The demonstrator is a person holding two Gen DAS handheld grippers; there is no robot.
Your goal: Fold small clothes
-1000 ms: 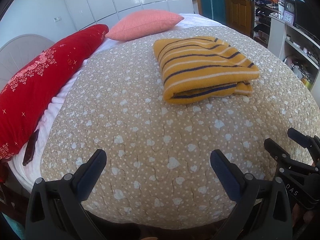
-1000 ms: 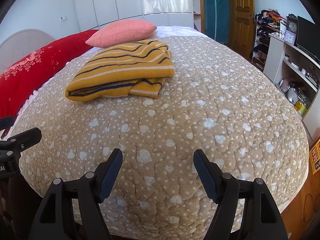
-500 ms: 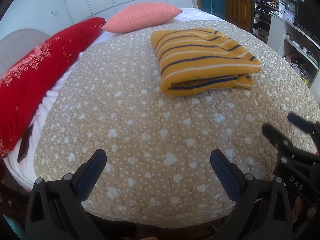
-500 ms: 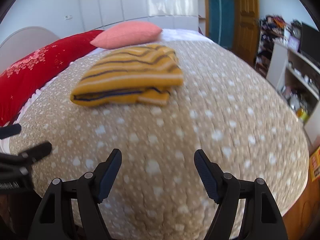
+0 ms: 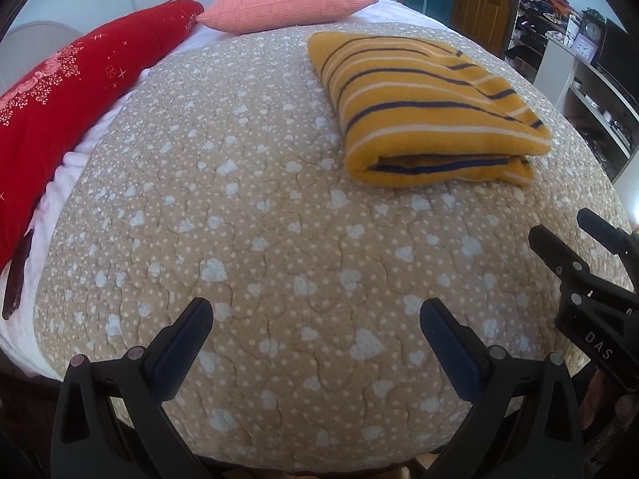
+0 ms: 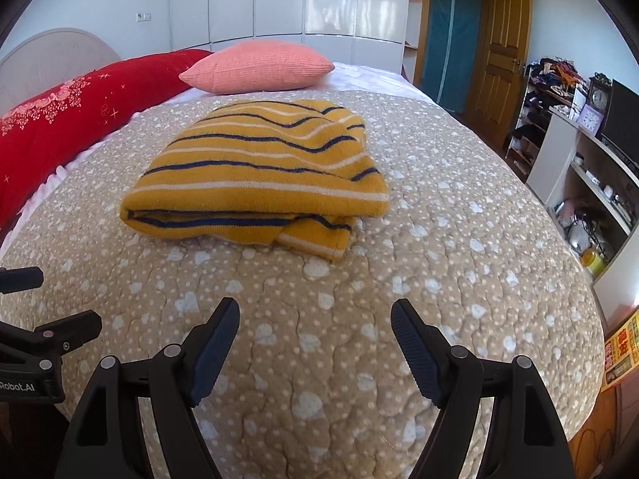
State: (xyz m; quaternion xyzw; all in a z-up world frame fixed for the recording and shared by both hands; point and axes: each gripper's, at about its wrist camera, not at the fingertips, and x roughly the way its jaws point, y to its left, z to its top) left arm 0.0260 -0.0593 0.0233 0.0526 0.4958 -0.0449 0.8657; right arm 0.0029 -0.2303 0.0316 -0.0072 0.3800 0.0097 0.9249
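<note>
A yellow sweater with dark blue and white stripes (image 5: 423, 107) lies folded into a thick rectangle on the beige heart-patterned bedspread (image 5: 279, 247); it also shows in the right wrist view (image 6: 259, 175), with one loose corner sticking out at its front right. My left gripper (image 5: 315, 319) is open and empty, low over the bedspread near its front edge, well short of the sweater. My right gripper (image 6: 315, 319) is open and empty too, in front of the sweater. Each gripper shows at the edge of the other's view.
A long red pillow (image 5: 60, 103) and a pink pillow (image 5: 287, 4) lie at the head of the bed. A dark flat object (image 5: 16, 275) lies on the white sheet at the left edge. White shelves (image 6: 591, 183) and a wooden door (image 6: 503, 60) stand to the right.
Both grippers have pulled back and risen a little; the sweater sits higher in both views. The sweater itself has not moved. Both grippers stay open.
</note>
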